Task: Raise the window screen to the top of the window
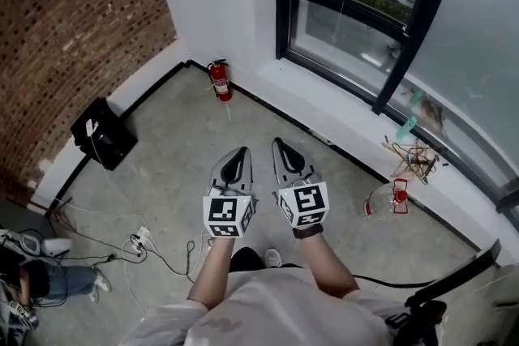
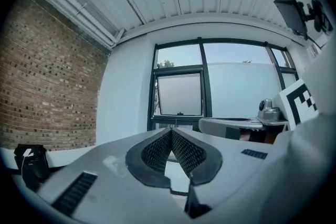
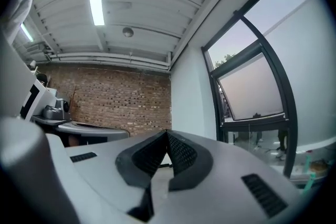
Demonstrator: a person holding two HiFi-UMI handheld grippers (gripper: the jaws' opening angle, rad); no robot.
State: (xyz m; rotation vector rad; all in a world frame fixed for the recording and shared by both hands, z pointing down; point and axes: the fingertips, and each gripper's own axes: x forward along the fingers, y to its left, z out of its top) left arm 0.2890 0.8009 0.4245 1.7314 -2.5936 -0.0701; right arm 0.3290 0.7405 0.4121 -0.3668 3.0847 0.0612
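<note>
Both grippers are held side by side over the bare concrete floor (image 1: pixel 182 150), just beside each other, marker cubes toward the person. The left gripper (image 1: pixel 241 151) has its jaws together with nothing between them; its own view shows the ribbed pads (image 2: pixel 157 152) meeting at the tip. The right gripper (image 1: pixel 278 143) is the same: jaws closed, empty, pads (image 3: pixel 179 155) meeting at the point. Neither touches anything. The window (image 1: pixel 284 4) stands ahead and to the right, well apart from both grippers, with a dark frame and a curved wall of glass. The window screen (image 2: pixel 180 94) reads as the pale frosted panel in the small left sash, with a small tab at its bottom edge low in that sash; the right gripper view shows the same panel (image 3: pixel 254 92) off to the right. The head view catches only the sash's lower part at the top edge, tilted outward. A red fire extinguisher (image 1: pixel 219 80) stands against the white wall below the window's corner. The brick wall (image 1: pixel 73 20) is on the left, with a black box (image 1: pixel 104 134) at its foot. Loose cables (image 1: pixel 150 245) lie on the floor at lower left. Tangled wires (image 1: pixel 413 158) and a clear item with a red part (image 1: pixel 391 198) sit near the sill on the right.
</note>
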